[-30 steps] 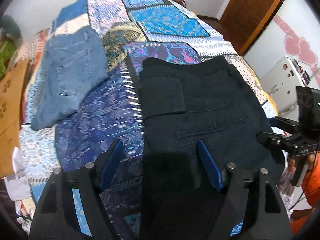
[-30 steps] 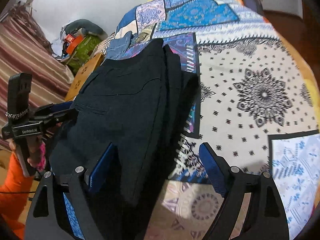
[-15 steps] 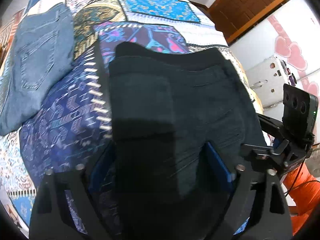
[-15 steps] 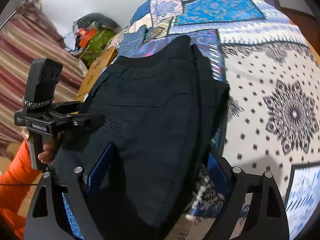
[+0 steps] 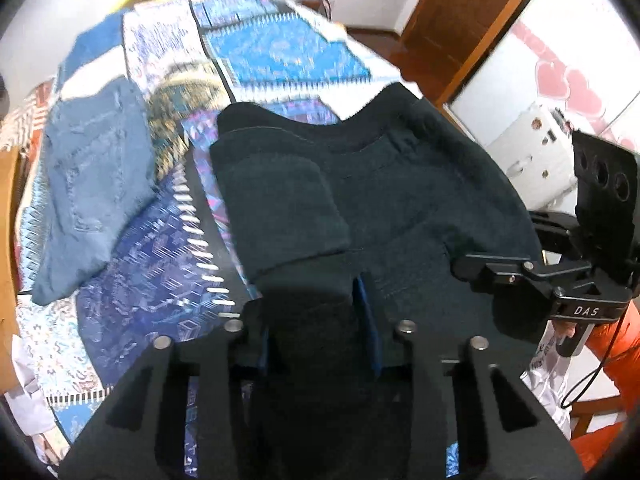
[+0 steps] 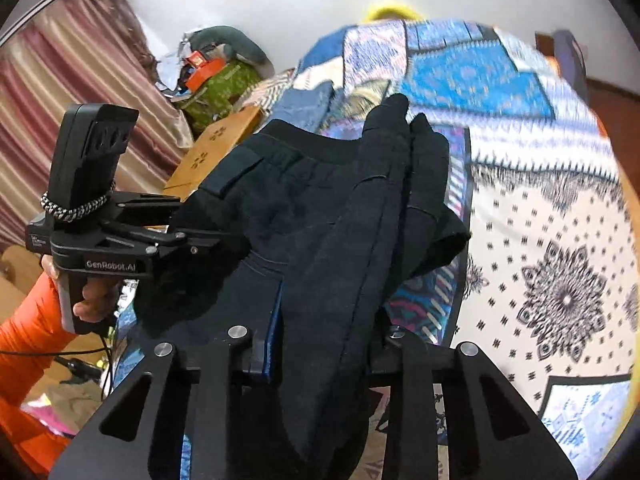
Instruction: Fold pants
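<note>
Left wrist view has the left gripper (image 5: 316, 320) closing its jaws with the near edge of the black fabric pants (image 5: 384, 200) bunched between the blue pads, and the cloth looks pinched already. Over on the right wrist view it's the same deal: the right gripper (image 6: 324, 320) is closing on a thick hanging fold of that same garment, so both hand-held tools have a grab on the near end. The pants sit on the patchwork-print bedspread (image 5: 280, 48), already doubled up into a squat stack with the waistband toward the far side, and the near end is coming up off the bed. So I'd say the folding is well underway, probably one more fold left: carry the gripped end over toward the waistband, lay it down, let go, smooth it. A folded pair of light blue denim jeans (image 5: 88, 184) lies off to the left on the same bed, looks finished. Person's orange sleeve (image 6: 24, 340) shows behind the other tool. Pics are a bit blurry.
</note>
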Demonstrator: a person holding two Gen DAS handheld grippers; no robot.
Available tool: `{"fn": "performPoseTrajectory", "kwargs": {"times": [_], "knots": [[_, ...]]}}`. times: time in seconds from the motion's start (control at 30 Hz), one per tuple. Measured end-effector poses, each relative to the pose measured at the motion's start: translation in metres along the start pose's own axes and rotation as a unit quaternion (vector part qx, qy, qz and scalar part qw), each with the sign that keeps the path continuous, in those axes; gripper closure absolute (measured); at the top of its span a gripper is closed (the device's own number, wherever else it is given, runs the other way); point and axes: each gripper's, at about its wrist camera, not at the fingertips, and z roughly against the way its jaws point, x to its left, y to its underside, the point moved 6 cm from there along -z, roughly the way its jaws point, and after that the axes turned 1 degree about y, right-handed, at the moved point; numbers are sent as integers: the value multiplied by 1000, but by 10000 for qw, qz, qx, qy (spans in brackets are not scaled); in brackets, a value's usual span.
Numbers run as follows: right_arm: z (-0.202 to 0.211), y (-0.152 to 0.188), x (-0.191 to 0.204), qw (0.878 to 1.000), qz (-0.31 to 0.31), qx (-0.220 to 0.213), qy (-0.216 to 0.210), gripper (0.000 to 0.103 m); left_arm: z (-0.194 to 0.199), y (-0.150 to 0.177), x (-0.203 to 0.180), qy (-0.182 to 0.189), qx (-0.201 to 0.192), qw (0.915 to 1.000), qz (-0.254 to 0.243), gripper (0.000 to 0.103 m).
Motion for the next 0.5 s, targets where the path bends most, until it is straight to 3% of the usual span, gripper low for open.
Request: {"fn": "performPoseTrajectory", "kwargs": {"times": [0.27, 0.5], "knots": [[30, -42, 37, 9973, 406, -618, 23, 78, 63, -12, 1, -320, -825, 9961, 8, 73], [32, -90, 84, 9899, 902, -1089, -122, 79, 130, -26, 28, -764, -1563, 9846, 152, 73]]}}
